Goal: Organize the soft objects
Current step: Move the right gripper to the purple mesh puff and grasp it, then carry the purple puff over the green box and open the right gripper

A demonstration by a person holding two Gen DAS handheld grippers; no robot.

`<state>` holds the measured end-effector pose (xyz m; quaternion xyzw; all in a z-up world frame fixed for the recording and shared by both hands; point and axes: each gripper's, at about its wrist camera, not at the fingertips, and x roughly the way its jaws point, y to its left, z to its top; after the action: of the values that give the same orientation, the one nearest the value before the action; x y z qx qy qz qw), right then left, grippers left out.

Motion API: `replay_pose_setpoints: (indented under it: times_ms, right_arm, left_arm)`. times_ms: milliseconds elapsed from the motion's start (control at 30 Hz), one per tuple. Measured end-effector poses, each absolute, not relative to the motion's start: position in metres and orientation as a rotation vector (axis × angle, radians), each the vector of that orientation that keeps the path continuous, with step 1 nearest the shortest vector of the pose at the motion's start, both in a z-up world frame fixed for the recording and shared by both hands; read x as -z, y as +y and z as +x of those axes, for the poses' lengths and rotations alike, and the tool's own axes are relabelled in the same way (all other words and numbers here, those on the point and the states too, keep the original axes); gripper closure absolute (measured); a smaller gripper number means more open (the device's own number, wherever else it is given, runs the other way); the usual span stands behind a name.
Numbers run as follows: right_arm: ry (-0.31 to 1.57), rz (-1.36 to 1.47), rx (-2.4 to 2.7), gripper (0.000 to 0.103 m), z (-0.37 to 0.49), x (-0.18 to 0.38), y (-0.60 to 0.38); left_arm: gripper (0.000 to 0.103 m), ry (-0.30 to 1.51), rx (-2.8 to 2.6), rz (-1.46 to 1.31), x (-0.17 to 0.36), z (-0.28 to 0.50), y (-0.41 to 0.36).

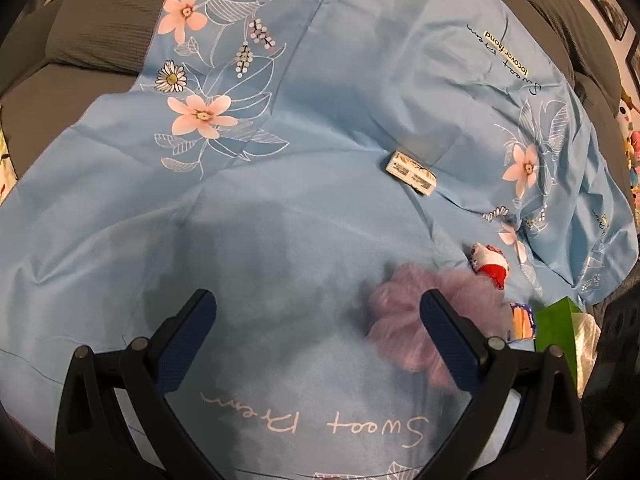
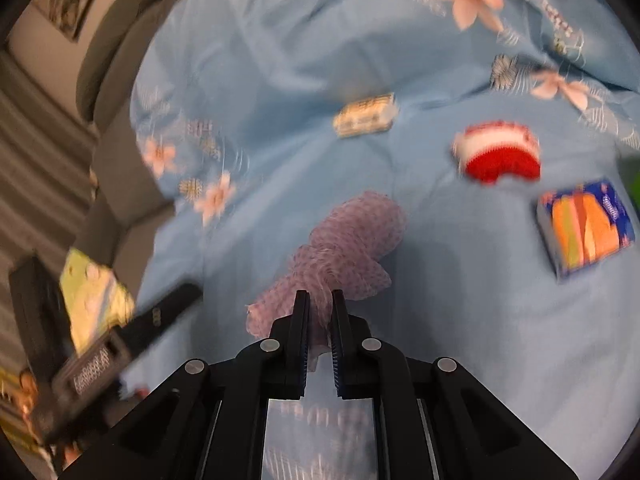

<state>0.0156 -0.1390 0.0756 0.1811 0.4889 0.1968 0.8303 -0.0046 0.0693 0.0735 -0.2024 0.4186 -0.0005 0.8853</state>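
A purple mesh bath sponge (image 2: 352, 236) lies on the blue flowered sheet (image 2: 280, 60). My right gripper (image 2: 320, 300) is shut on the sponge's near end, with mesh pinched between the pads. The left wrist view shows the same sponge (image 1: 400, 320) blurred behind the right finger of my left gripper (image 1: 318, 300), which hangs open above the sheet (image 1: 320, 120) with nothing between its fingers. A red and white knitted soft toy (image 2: 496, 156) (image 1: 490, 264) rests just beyond the sponge.
A blue and orange tissue pack (image 2: 586, 230) (image 1: 520, 320) lies at the right. A small white packet (image 2: 366, 116) (image 1: 412, 172) sits mid-sheet. A green bag (image 1: 558, 324) stands at the sheet's right edge. Grey cushions (image 1: 100, 20) border the far left.
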Motion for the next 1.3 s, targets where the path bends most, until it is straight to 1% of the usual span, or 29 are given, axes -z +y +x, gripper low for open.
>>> replay_pose_setpoints:
  times_ms: [133, 200, 233, 267, 333, 400, 500, 567, 600, 633, 667, 700, 733, 767, 800, 867, 933, 967, 1033, 1300]
  right_arm:
    - [1.105, 0.311, -0.396, 0.092, 0.006, -0.077, -0.135]
    - [1.111, 0.254, -0.326, 0.081, 0.006, -0.082, -0.138]
    - [1.102, 0.245, -0.299, 0.066, 0.006, -0.084, -0.142]
    - [1.089, 0.253, -0.277, 0.046, 0.007, -0.087, -0.148]
    - [1.055, 0.310, -0.254, 0.029, 0.010, -0.090, -0.162]
    - [1.029, 0.358, -0.244, 0.029, 0.013, -0.092, -0.173]
    - [0.989, 0.398, -0.261, 0.029, 0.021, -0.090, -0.182]
    - [0.993, 0.418, -0.280, 0.029, 0.026, -0.084, -0.177]
    - [1.011, 0.434, -0.291, 0.029, 0.030, -0.078, -0.174]
    - [1.026, 0.446, -0.303, 0.029, 0.033, -0.074, -0.172]
    - [1.042, 0.456, -0.315, 0.029, 0.036, -0.069, -0.169]
    - [1.052, 0.461, -0.323, 0.029, 0.038, -0.064, -0.165]
    - [1.064, 0.458, -0.323, 0.031, 0.040, -0.060, -0.162]
    - [1.082, 0.448, -0.315, 0.039, 0.042, -0.054, -0.158]
    - [1.095, 0.444, -0.311, 0.044, 0.043, -0.049, -0.156]
    - [1.130, 0.464, -0.321, 0.068, 0.045, -0.038, -0.154]
    - [1.144, 0.497, -0.336, 0.076, 0.045, -0.033, -0.156]
    - [1.133, 0.507, -0.341, 0.080, 0.043, -0.035, -0.157]
    - [1.102, 0.508, -0.348, 0.082, 0.040, -0.043, -0.159]
    - [0.853, 0.513, -0.237, 0.083, 0.001, -0.117, -0.213]
  left_arm:
    - [0.002, 0.882, 0.013, -0.415, -0.072, -0.005, 0.065]
    - [0.003, 0.896, 0.031, -0.415, -0.069, -0.004, 0.061]
    - [0.006, 0.905, 0.048, -0.414, -0.068, -0.004, 0.059]
    - [0.009, 0.910, 0.060, -0.415, -0.067, -0.003, 0.057]
    - [0.010, 0.925, 0.083, -0.420, -0.064, -0.003, 0.054]
    - [0.011, 0.941, 0.112, -0.425, -0.060, -0.001, 0.047]
    - [0.015, 0.981, 0.157, -0.424, -0.052, 0.001, 0.035]
    - [0.020, 1.022, 0.193, -0.425, -0.043, 0.004, 0.025]
    - [0.022, 1.033, 0.203, -0.428, -0.040, 0.005, 0.022]
    - [0.026, 1.052, 0.212, -0.429, -0.036, 0.007, 0.019]
    - [0.034, 1.069, 0.216, -0.430, -0.032, 0.008, 0.017]
    - [0.038, 1.085, 0.217, -0.430, -0.028, 0.009, 0.014]
    - [0.044, 1.094, 0.215, -0.422, -0.025, 0.010, 0.011]
    - [0.054, 1.083, 0.209, -0.406, -0.025, 0.010, 0.009]
    - [0.059, 1.070, 0.212, -0.385, -0.026, 0.010, 0.006]
    - [0.075, 1.077, 0.254, -0.389, -0.024, 0.012, 0.001]
    - [0.084, 1.072, 0.281, -0.395, -0.026, 0.014, -0.001]
    - [0.085, 1.057, 0.289, -0.384, -0.029, 0.014, -0.005]
    - [0.088, 1.010, 0.328, -0.369, -0.041, 0.014, -0.013]
    - [0.088, 0.834, 0.521, -0.274, -0.103, 0.003, -0.078]
